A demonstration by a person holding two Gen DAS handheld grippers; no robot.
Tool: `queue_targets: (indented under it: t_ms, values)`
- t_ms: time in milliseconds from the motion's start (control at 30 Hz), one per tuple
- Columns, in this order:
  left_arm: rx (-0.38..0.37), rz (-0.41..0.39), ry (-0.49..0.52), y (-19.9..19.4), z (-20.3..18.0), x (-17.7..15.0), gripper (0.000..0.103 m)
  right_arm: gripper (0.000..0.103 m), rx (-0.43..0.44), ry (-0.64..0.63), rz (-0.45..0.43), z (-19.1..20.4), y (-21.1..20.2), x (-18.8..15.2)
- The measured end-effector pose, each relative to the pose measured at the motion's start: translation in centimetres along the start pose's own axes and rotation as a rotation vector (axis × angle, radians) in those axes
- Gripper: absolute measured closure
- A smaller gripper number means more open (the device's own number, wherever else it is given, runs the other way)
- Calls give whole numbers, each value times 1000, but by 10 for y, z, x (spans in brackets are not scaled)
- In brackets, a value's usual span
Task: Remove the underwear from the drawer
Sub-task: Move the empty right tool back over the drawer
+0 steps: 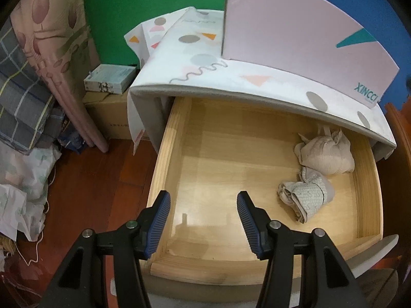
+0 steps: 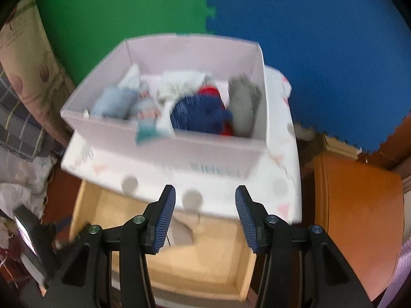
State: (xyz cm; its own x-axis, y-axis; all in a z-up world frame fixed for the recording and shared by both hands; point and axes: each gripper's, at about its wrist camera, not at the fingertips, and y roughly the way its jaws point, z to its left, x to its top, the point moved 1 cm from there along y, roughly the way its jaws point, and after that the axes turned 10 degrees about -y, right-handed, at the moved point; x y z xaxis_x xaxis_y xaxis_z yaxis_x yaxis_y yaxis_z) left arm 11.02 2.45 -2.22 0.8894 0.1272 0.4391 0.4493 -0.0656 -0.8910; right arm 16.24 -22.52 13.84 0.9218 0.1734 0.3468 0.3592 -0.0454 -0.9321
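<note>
The wooden drawer (image 1: 169,154) is pulled open. Two bundles of underwear lie at its right side: a beige crumpled one (image 1: 326,154) and a grey patterned folded one (image 1: 305,195) in front of it. My left gripper (image 1: 203,202) is open and empty, above the drawer's front left part, apart from both bundles. My right gripper (image 2: 205,202) is open and empty, held higher, over the cabinet's front edge. In the blurred right wrist view the drawer (image 2: 239,256) shows below, and a pale piece of cloth (image 2: 183,231) lies between the fingers.
A pink box (image 2: 205,151) with several pieces of clothing stands on the cabinet top (image 1: 205,74), which has a patterned cover. Bedding and fabric (image 1: 25,118) are piled at the left on the red wooden floor (image 1: 102,179). Cardboard boxes (image 1: 108,113) stand beside the cabinet. An orange cabinet (image 2: 359,205) stands at the right.
</note>
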Motion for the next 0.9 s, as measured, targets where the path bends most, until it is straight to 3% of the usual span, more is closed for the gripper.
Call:
queue_targets:
  t_ms: [433, 667, 900]
  values:
    - [-24, 16, 102, 1, -20, -7, 48, 57, 71, 72, 222, 2, 91, -115]
    - [-61, 30, 228, 0, -48, -15, 48, 57, 80, 96, 274, 2, 119, -140]
    - [-75, 64, 284, 11, -75, -22, 48, 57, 96, 134, 300, 1, 130, -145]
